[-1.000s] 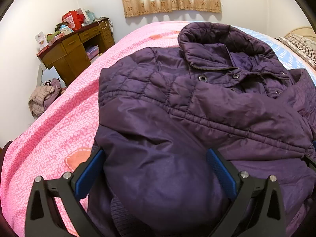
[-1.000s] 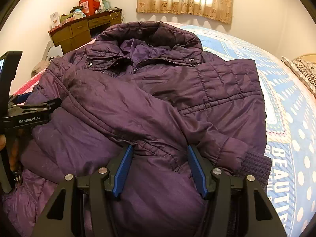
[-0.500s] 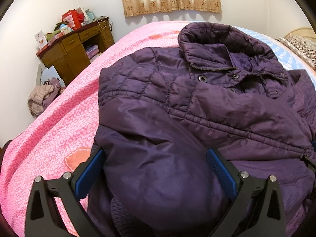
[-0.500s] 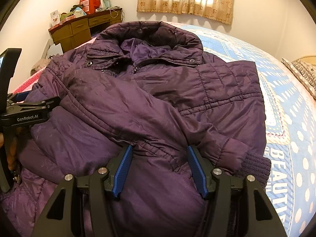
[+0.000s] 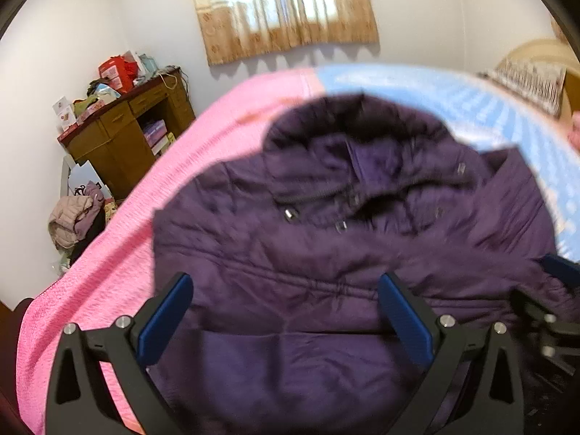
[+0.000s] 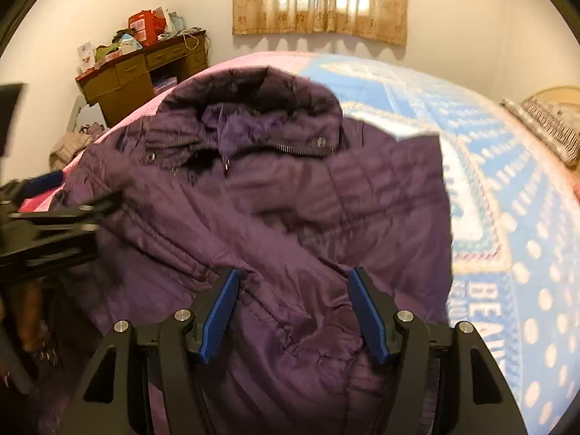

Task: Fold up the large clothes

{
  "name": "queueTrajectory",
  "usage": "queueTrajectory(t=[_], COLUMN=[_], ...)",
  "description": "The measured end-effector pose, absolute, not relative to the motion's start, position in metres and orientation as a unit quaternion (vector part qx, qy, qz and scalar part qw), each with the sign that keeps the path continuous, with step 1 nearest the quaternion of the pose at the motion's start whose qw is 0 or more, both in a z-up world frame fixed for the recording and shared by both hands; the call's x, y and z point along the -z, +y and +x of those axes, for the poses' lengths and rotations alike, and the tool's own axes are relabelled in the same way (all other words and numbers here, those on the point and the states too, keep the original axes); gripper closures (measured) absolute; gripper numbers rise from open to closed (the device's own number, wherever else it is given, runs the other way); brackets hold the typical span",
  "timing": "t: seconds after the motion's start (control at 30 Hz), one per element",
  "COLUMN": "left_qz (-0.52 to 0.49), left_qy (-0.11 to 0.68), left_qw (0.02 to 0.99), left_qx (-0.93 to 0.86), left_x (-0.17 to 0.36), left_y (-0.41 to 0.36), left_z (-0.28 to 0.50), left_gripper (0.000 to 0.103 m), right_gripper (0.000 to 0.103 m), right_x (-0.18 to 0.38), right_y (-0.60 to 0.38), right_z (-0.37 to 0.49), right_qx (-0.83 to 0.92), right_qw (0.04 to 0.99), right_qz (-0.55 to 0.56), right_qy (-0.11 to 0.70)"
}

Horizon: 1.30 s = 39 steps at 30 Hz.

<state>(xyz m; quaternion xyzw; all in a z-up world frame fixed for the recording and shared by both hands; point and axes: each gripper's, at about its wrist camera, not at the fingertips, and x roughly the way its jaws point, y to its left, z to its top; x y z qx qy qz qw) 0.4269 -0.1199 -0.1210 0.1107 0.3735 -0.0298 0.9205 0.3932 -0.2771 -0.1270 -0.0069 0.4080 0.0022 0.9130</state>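
I am looking down along both grippers at a purple jacket (image 5: 326,246) lying on the bed (image 5: 108,275), collar away from me. The left gripper (image 5: 286,311) is standing wide apart, its 2 blue pads (image 5: 165,320) flanking a broad bulge of jacket fabric below the seam; I am seeing cloth between them but no pad pressing into it, so it is gripping nothing. The frame is blurring with motion.

The right gripper (image 6: 295,310) is opening its jaws, and the folded sleeve fabric is sitting between the 2 pads (image 6: 219,311). Whether the pads are still touching the cloth I cannot tell for certain; they appear to be standing just off it on each side. To its left, the left gripper is showing as a dark blurred frame over the jacket's near edge, with part of a hand (image 6: 30,311) beneath it.

Ahead of both grippers, the collar (image 6: 253,108) is lying open with its zip and snaps showing. To the left of the left gripper, the pink cover is running out toward a cluttered wooden desk (image 5: 123,134) against the wall, with a heap of clothes (image 5: 72,217) on the floor beside it. To the right of the right gripper, the blue dotted cover (image 6: 507,217) is spreading toward a pillow (image 6: 547,127). A curtain (image 6: 319,0) is hanging straight ahead.
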Motion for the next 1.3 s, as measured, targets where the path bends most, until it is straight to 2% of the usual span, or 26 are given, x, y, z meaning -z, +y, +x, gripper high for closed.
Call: queueTrajectory(t=[0.13,0.53,1.3], left_qz=[0.105,0.075,0.088], left_qy=[0.412,0.431,0.421], left_qw=[0.905,0.899,0.903], left_qx=[0.023,0.018,0.002], left_x=[0.155,0.158,0.160], left_y=[-0.113,-0.107,-0.118], left_z=[0.440,0.449,0.441], left_gripper=[0.000,0.000,0.000], right_gripper=[0.037,0.035,0.034], right_x=[0.137,0.150,0.152], right_y=[-0.267,-0.260,-0.261], right_z=[0.389,0.399,0.400], right_qx=[-0.012,-0.011,-0.013], right_qw=[0.913,0.906,0.906], right_qz=[-0.044,-0.058,-0.055], right_qy=[0.406,0.419,0.419])
